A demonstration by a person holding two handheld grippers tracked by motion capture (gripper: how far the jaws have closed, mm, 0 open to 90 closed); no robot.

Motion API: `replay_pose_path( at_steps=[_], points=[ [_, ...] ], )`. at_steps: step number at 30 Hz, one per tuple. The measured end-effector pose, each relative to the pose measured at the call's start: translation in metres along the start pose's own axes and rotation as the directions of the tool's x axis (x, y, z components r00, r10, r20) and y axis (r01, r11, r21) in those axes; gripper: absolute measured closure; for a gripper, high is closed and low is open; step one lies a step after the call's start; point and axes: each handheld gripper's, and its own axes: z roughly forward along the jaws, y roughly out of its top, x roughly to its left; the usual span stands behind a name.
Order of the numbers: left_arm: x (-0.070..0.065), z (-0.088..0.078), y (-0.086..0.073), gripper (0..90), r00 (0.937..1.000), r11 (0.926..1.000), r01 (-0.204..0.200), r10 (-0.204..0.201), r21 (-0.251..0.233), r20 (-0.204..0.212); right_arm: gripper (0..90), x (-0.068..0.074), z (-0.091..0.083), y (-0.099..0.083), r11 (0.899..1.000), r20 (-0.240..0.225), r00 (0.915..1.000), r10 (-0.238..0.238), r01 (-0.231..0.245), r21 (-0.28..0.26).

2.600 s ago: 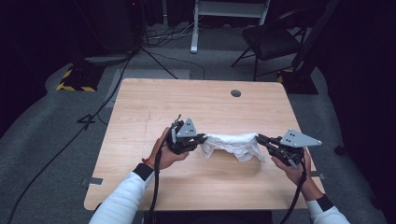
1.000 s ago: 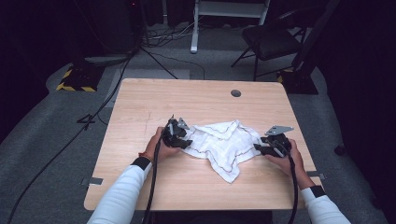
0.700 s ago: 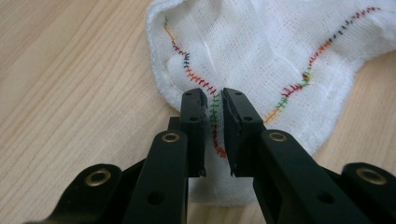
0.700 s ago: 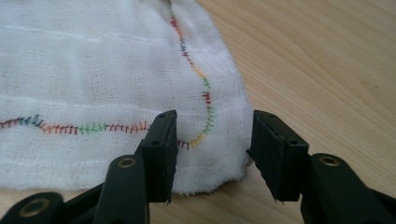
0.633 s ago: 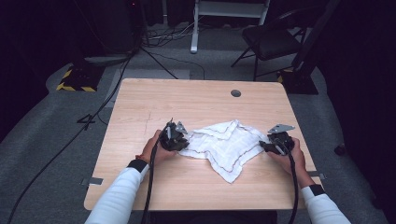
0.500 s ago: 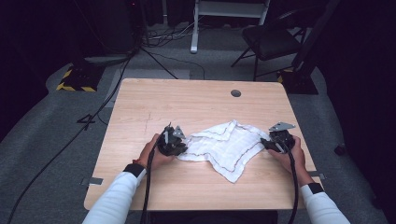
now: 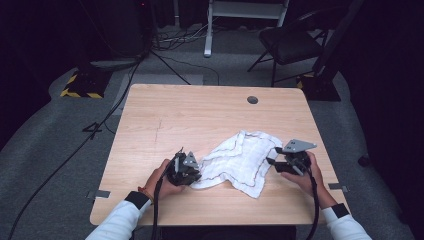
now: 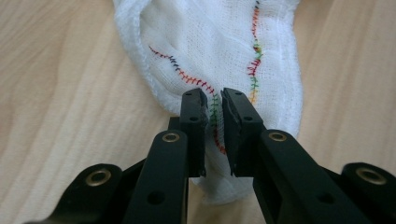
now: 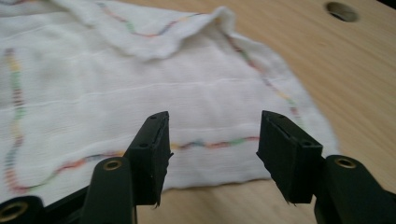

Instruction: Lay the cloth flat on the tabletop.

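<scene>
The left gripper (image 7: 192, 169) pinches a fold of the white cloth (image 7: 239, 161) at its left end, jaws nearly together; the cloth lies rumpled on the wooden table (image 7: 200, 110), between the 2 grippers. The right gripper (image 7: 272, 156) sits at the cloth's right edge; its jaws have just been opening and stand apart, gripping nothing.

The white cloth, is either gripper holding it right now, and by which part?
The left gripper pinches the white cloth at a stitched fold; the right gripper is open.

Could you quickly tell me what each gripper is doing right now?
Left gripper: shut on a fold of the white cloth.
Right gripper: open, jaws just widened, nothing gripped, cloth edge below them.
</scene>
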Motion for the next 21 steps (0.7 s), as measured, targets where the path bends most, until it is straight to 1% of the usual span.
replay_pose_path(
  at_steps=[1, 2, 3, 4, 5, 6, 7, 8, 9, 10, 11, 12, 13, 14, 15, 16, 17, 18, 19, 20, 21],
  points=[
    [-0.003, 0.0, -0.001, 78.7, 1.0, 1.0, -0.001, 0.001, -0.003, 0.003, 44.7, 0.008, 0.0, 0.0, 1.0, -0.038, 0.9991, -0.016, 0.016, -0.002],
    [-0.003, 0.0, -0.001, 78.6, 1.0, 1.0, -0.001, 0.001, -0.003, 0.003, 44.7, 0.008, 0.0, 0.0, 1.0, -0.038, 0.9991, -0.016, 0.016, -0.002],
    [-0.007, 0.0, -0.001, 78.6, 0.9999, 1.0, -0.007, 0.007, -0.003, 0.009, 44.9, 0.014, 0.001, -0.001, 1.0, -0.069, 0.9972, -0.027, 0.027, -0.002],
    [-0.01, 0.0, -0.001, 78.1, 0.9998, 0.9999, -0.016, 0.016, -0.004, 0.012, 45.0, 0.025, 0.002, -0.002, 0.999, -0.109, 0.9929, -0.049, 0.05, 0.008],
    [-0.012, 0.0, -0.001, 77.4, 0.9998, 0.9999, -0.017, 0.017, -0.004, 0.009, 45.1, 0.034, 0.004, -0.003, 0.997, -0.134, 0.9882, -0.074, 0.077, 0.017],
    [-0.015, 0.0, 0.0, 73.1, 0.9998, 0.9998, -0.018, 0.018, -0.004, 0.012, 45.6, 0.048, 0.007, -0.006, 0.992, -0.178, 0.9778, -0.111, 0.12, 0.04],
    [-0.015, 0.0, 0.0, 68.8, 0.9998, 0.9998, -0.018, 0.018, -0.004, 0.012, 45.6, 0.048, 0.007, -0.006, 0.992, -0.178, 0.9778, -0.111, 0.12, 0.04],
    [-0.017, 0.001, 0.001, 62.7, 0.9997, 0.9998, -0.018, 0.018, -0.005, 0.015, 45.7, 0.059, 0.011, -0.01, 0.986, -0.202, 0.97, -0.135, 0.152, 0.071],
    [-0.017, 0.001, 0.001, 59.8, 0.9997, 0.9998, -0.018, 0.018, -0.005, 0.015, 45.7, 0.059, 0.011, -0.01, 0.986, -0.202, 0.97, -0.135, 0.152, 0.071],
    [-0.017, 0.001, 0.003, 55.9, 0.9999, 0.9999, -0.009, 0.009, -0.015, 0.006, 45.8, 0.062, 0.013, -0.012, 0.98, -0.199, 0.9673, -0.157, 0.176, 0.087],
    [-0.017, 0.001, 0.003, 52.8, 0.9999, 0.9999, -0.009, 0.009, -0.015, 0.006, 45.8, 0.062, 0.013, -0.012, 0.98, -0.199, 0.9673, -0.157, 0.176, 0.087],
    [-0.016, 0.0, 0.006, 47.4, 0.9999, 0.9989, 0.006, -0.007, -0.046, -0.011, 45.7, 0.059, 0.013, -0.013, 0.985, -0.208, 0.9701, -0.125, 0.147, 0.091],
    [-0.016, 0.0, 0.007, 45.3, 0.9998, 0.9983, 0.009, -0.01, -0.057, -0.016, 45.6, 0.058, 0.013, -0.014, 0.986, -0.211, 0.9708, -0.113, 0.135, 0.094],
    [-0.016, 0.0, 0.007, 42.9, 0.9998, 0.9983, 0.009, -0.01, -0.057, -0.016, 45.6, 0.058, 0.013, -0.014, 0.986, -0.211, 0.9708, -0.113, 0.135, 0.094],
    [-0.015, -0.003, 0.01, 37.5, 0.9995, 0.9956, 0.013, -0.016, -0.092, -0.028, 45.6, 0.056, 0.013, -0.016, 0.988, -0.214, 0.9715, -0.102, 0.124, 0.094],
    [-0.015, -0.003, 0.01, 34.5, 0.9995, 0.9956, 0.013, -0.016, -0.092, -0.028, 45.6, 0.056, 0.013, -0.016, 0.988, -0.214, 0.9715, -0.102, 0.124, 0.094],
    [-0.013, -0.005, 0.015, 31.6, 0.9983, 0.9932, 0.009, -0.016, -0.116, -0.057, 45.5, 0.054, 0.011, -0.018, 0.988, -0.211, 0.9728, -0.095, 0.118, 0.099],
    [-0.013, -0.005, 0.015, 29.8, 0.9983, 0.9932, 0.009, -0.016, -0.116, -0.057, 45.5, 0.054, 0.011, -0.018, 0.988, -0.211, 0.9728, -0.095, 0.118, 0.099],
    [-0.01, -0.004, 0.021, 28.0, 0.9984, 0.9902, 0.008, -0.015, -0.139, -0.054, 45.5, 0.052, 0.008, -0.02, 0.988, -0.206, 0.9743, -0.09, 0.113, 0.104],
    [-0.01, -0.004, 0.021, 27.2, 0.9984, 0.9902, 0.008, -0.015, -0.139, -0.054, 45.5, 0.052, 0.008, -0.02, 0.988, -0.206, 0.9743, -0.09, 0.113, 0.104],
    [-0.008, -0.003, 0.025, 27.2, 0.9982, 0.9895, 0.001, -0.01, -0.144, -0.059, 45.5, 0.051, 0.007, -0.022, 0.989, -0.203, 0.9756, -0.083, 0.106, 0.105]
  ],
)
